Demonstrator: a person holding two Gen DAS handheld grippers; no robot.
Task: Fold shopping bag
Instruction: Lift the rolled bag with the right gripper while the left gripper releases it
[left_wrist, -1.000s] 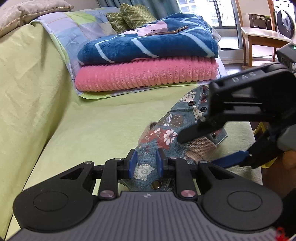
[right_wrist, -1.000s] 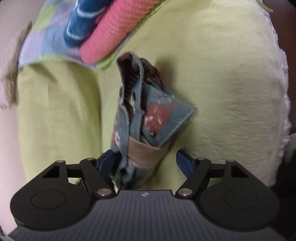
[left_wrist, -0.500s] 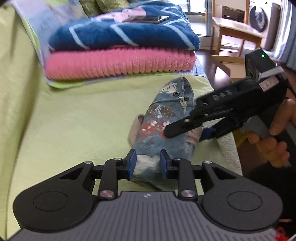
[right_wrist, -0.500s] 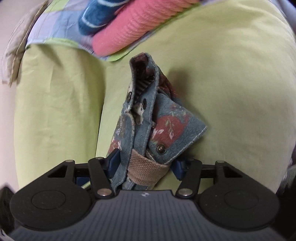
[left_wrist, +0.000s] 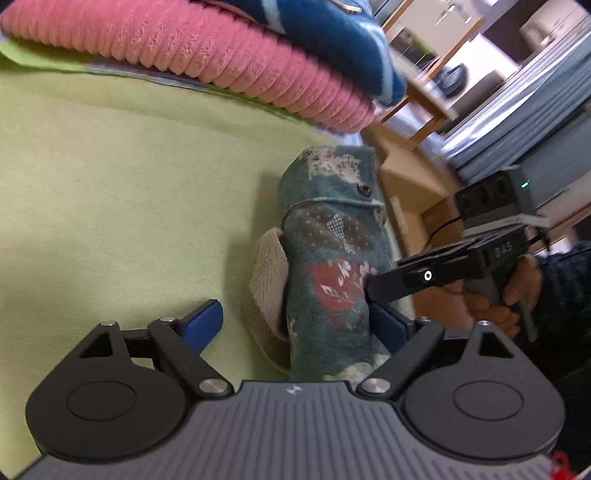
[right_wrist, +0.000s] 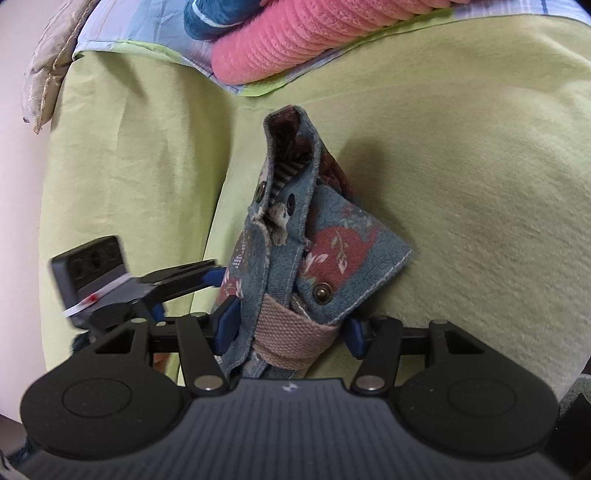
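Since half a second ago the left gripper (left_wrist: 295, 326) has been spread wide: its blue pads, then nipped on the near end of the shopping bag (left_wrist: 332, 266), are now set well apart, and only the right-hand pad is seen touching the fabric. Across the same interval the right gripper (right_wrist: 290, 328) has been kept clamped on the bag, its two blue pads pressed against either side of the bundle where the tan webbing handle (right_wrist: 291, 339) is wrapped round it.

The bag is seen as a compact folded bundle of blue-grey patchwork cloth, printed with red and brown patches and pale flowers. A brass snap (right_wrist: 320, 292) is fixed on the triangular flap turned out toward the right, and dark snaps are set higher up beside a striped lining. In the left wrist view a loop of the tan handle is shown bulging from the bundle's left side.

The bundle is stood on end on the yellow-green sofa cover (right_wrist: 480, 166), near its front edge, rising from the right gripper's fingers. Beyond it, toward the back of the seat, a folded pink blanket (left_wrist: 192, 48) is stacked under a blue one (left_wrist: 332, 33).
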